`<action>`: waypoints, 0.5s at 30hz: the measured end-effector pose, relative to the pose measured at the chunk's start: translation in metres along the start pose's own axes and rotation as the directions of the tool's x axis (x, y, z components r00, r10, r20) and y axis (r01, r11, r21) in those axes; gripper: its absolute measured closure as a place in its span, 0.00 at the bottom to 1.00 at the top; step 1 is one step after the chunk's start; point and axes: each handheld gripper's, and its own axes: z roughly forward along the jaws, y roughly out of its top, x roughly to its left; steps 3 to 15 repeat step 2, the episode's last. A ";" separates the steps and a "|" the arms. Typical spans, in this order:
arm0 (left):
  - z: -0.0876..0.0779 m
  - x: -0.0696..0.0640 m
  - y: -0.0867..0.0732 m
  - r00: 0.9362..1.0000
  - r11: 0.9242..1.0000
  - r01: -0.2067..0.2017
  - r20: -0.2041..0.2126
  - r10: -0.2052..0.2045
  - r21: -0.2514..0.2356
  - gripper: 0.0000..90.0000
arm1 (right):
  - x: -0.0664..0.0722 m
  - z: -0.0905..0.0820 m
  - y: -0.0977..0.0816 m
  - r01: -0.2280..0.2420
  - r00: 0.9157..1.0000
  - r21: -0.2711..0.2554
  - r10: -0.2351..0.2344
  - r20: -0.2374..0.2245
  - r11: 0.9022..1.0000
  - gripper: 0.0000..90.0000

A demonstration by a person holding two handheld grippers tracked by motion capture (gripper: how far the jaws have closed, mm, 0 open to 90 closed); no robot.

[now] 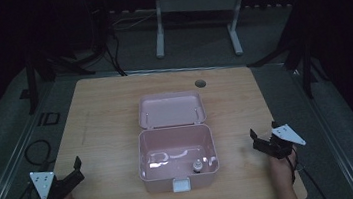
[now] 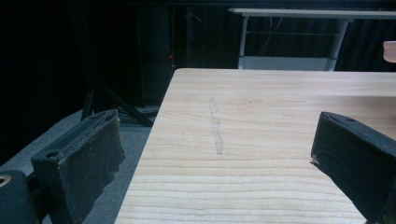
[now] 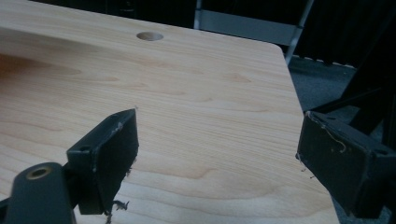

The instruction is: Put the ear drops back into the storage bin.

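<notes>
Box (image 1: 177,152) sits open mid-table; left gripper (image 1: 74,172) and right gripper (image 1: 263,140) gape wide, empty, near side edges.

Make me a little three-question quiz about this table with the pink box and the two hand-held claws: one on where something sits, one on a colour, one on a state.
1. Where in the box does the small bottle stand?
A. near the front right corner
B. in the back left corner
C. on the lid

2. What colour is the box?
A. blue
B. pink
C. green

3. How is the box's lid?
A. shut and latched
B. taken off and laid on the floor
C. swung open, lying back behind the box

Answers:
1 A: the high view shows the bottle inside, close to the front wall and right side.
2 B: walls and lid both look pale pink.
3 C: the lid lies flat on the table behind the box, inner side up. The left claw and right claw rest apart from the box, jaws spread.
</notes>
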 end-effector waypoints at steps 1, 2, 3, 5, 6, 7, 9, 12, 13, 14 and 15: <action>0.000 0.000 0.000 1.000 1.000 0.001 0.001 -0.001 0.002 0.03 | 0.000 0.000 0.000 0.002 1.000 0.003 -0.002 0.001 1.000 0.14; 0.000 0.000 0.000 1.000 1.000 0.001 0.001 -0.001 0.002 0.03 | 0.000 0.001 0.000 0.002 1.000 0.011 -0.002 0.002 1.000 0.14; 0.000 0.000 0.000 1.000 1.000 0.001 0.001 -0.001 0.002 0.03 | 0.000 0.001 0.000 0.002 1.000 0.011 -0.002 0.002 1.000 0.14; 0.000 0.000 0.000 1.000 1.000 0.001 0.001 -0.001 0.002 0.03 | 0.000 0.001 0.000 0.002 1.000 0.011 -0.002 0.002 1.000 0.14; 0.000 0.000 0.000 1.000 1.000 0.001 0.001 -0.001 0.002 0.03 | 0.000 0.001 0.000 0.002 1.000 0.011 -0.002 0.002 1.000 0.14; 0.000 0.000 0.000 1.000 1.000 0.001 0.001 -0.001 0.002 0.03 | 0.000 0.001 0.000 0.002 1.000 0.011 -0.002 0.002 1.000 0.14; 0.000 0.000 0.000 1.000 1.000 0.001 0.001 -0.001 0.002 0.03 | 0.000 0.001 0.000 0.002 1.000 0.011 -0.002 0.002 1.000 0.14; 0.000 0.000 0.000 1.000 1.000 0.001 0.001 -0.001 0.002 0.03 | 0.000 0.001 0.000 0.002 1.000 0.011 -0.002 0.002 1.000 0.14; 0.000 0.000 0.000 1.000 1.000 0.001 0.001 -0.001 0.002 0.03 | 0.000 0.001 0.000 0.002 1.000 0.011 -0.002 0.002 1.000 0.14; 0.000 0.000 0.000 1.000 1.000 0.001 0.001 -0.001 0.002 0.03 | 0.000 0.001 0.000 0.002 1.000 0.011 -0.002 0.002 1.000 0.14; 0.000 0.000 0.000 1.000 1.000 0.001 0.001 -0.001 0.002 0.03 | 0.000 0.001 0.000 0.002 1.000 0.011 -0.002 0.002 1.000 0.14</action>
